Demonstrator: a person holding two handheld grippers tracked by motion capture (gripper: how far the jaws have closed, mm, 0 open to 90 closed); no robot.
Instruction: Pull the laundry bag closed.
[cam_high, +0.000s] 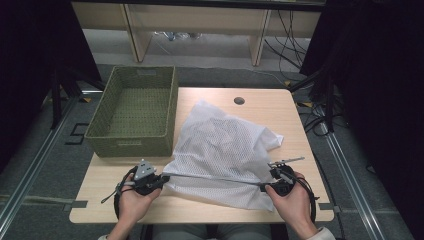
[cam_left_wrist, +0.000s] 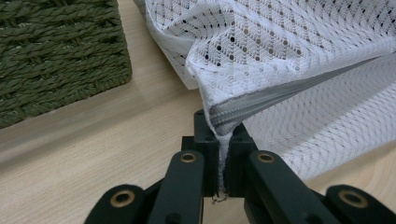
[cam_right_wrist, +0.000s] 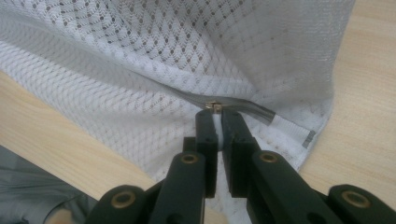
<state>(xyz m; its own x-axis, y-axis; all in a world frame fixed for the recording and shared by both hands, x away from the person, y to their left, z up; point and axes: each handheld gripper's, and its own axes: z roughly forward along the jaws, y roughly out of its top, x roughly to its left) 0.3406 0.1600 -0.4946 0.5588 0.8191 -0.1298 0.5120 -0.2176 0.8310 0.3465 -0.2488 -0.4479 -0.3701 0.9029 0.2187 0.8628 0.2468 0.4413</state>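
Left gripper: lower left of the high view, held in the person's left hand; in the left gripper view its jaws are clenched on the end of the zipper tape at a corner of the mesh bag.
Right gripper: lower right of the high view, in the right hand; in the right gripper view the jaws are nearly together, pinching the small metal zipper pull.
Mesh bag: white, lying rumpled across the middle of the table; its near edge is stretched between the two grippers.
Zipper: a grey line running taut from one gripper to the other along the bag's lower edge.
Basket: green woven, upper left of the table, just beside the bag.
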